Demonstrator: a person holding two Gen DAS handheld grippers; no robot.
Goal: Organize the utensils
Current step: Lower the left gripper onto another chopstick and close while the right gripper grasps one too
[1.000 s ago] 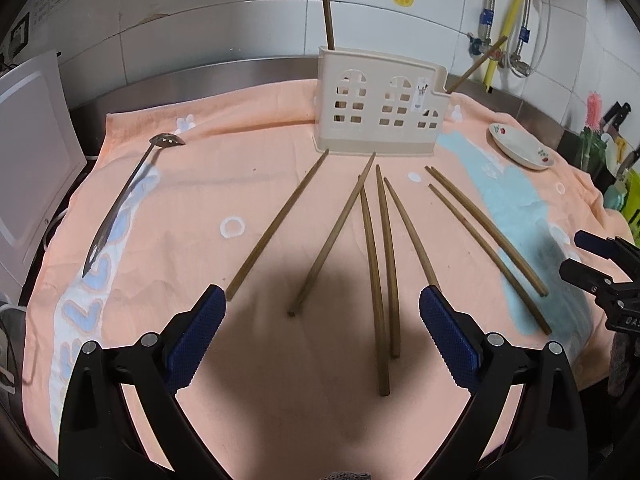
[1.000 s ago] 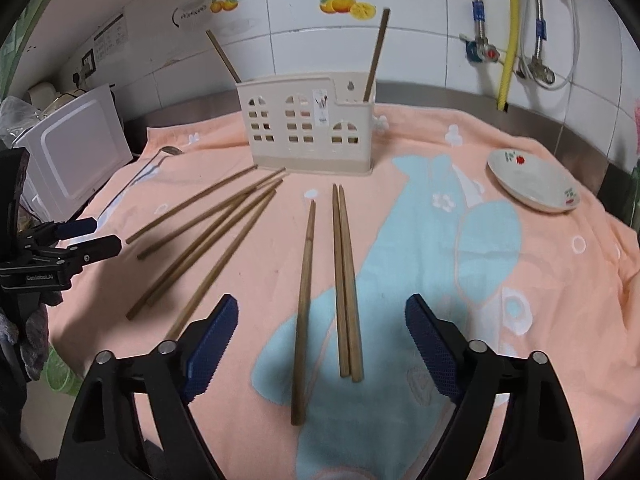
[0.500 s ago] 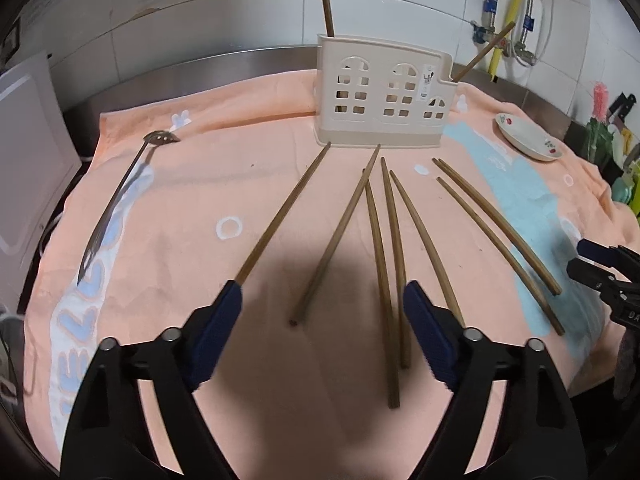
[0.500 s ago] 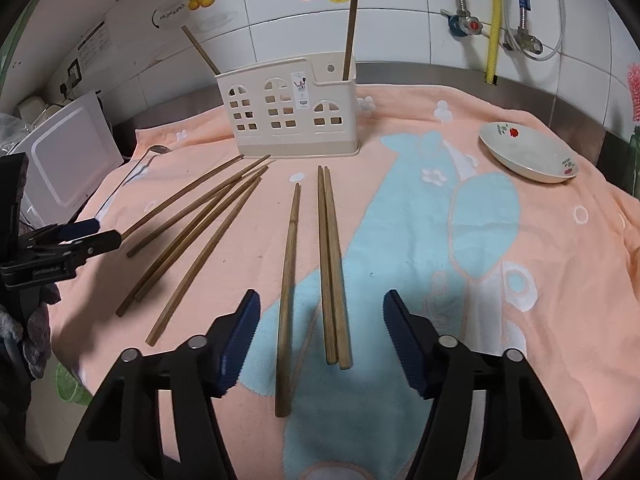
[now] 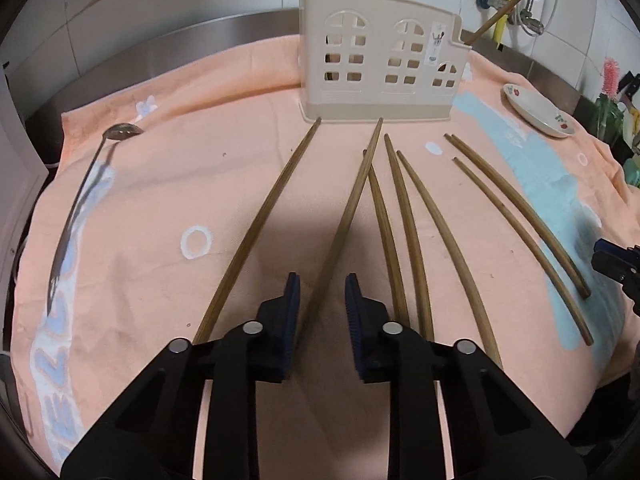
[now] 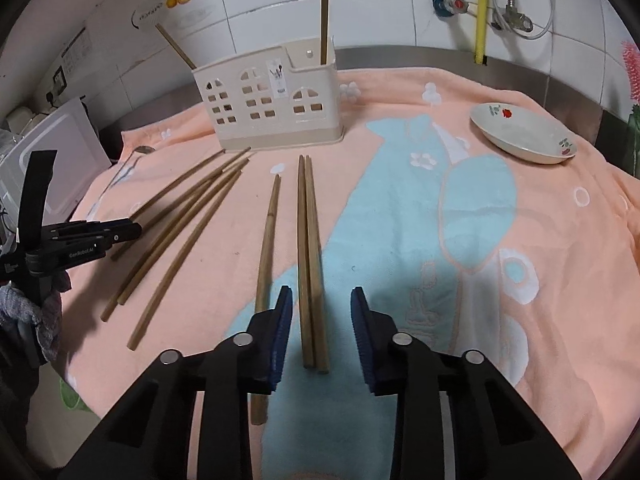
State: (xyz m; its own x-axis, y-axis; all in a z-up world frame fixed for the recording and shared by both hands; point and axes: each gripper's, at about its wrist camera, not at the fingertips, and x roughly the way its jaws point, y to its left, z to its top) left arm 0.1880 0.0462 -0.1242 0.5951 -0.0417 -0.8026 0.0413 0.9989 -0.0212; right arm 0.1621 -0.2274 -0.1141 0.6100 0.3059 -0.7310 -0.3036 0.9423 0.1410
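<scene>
Left gripper [image 5: 321, 312] astride 1 chopstick [image 5: 346, 216], right gripper [image 6: 320, 326] astride 2 chopsticks [image 6: 309, 256] (both narrowly apart)

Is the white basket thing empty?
No. The holder has two chopsticks standing in it, one at each end.

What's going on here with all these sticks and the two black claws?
A person holds a claw in each hand and is tidying chopsticks into the cream holder, which already has two standing in it. Seven more lie loose on the peach towel. The left claw is partly open around the near end of one chopstick; the right claw is partly open around a pair of chopsticks. Neither has clamped or lifted anything yet. A spoon and dish sit untouched.
</scene>
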